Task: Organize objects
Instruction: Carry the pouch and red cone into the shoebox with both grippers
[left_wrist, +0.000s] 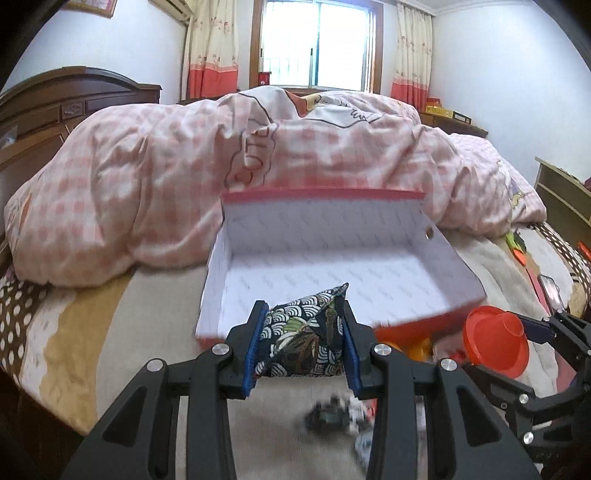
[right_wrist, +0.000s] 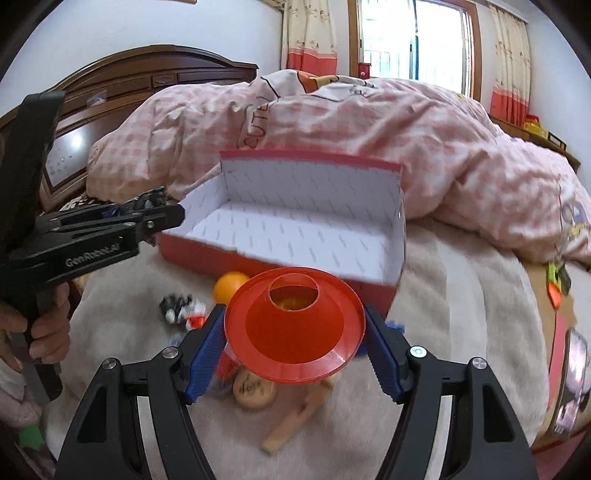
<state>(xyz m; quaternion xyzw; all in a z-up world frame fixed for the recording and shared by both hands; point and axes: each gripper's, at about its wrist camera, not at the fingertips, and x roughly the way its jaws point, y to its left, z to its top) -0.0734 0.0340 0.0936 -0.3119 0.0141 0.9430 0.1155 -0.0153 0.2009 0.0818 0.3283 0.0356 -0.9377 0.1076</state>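
Note:
An open red box with a white lining (left_wrist: 332, 266) sits on the bed, also in the right wrist view (right_wrist: 303, 236). My left gripper (left_wrist: 303, 343) is shut on a dark patterned beanbag (left_wrist: 306, 336), held just over the box's near edge. My right gripper (right_wrist: 295, 347) is shut on an orange cone (right_wrist: 295, 328), held above the bed in front of the box. The cone (left_wrist: 495, 339) and the right gripper (left_wrist: 546, 332) show at the right of the left wrist view. The left gripper (right_wrist: 162, 218) shows at the box's left corner.
A pink checked duvet (left_wrist: 258, 158) is heaped behind the box. Loose items lie in front of it: an orange ball (right_wrist: 231, 286), a black-and-white toy (right_wrist: 181, 306), a round wooden disc (right_wrist: 255, 391), a wooden block (right_wrist: 295, 421). A phone (right_wrist: 572, 376) lies at the right.

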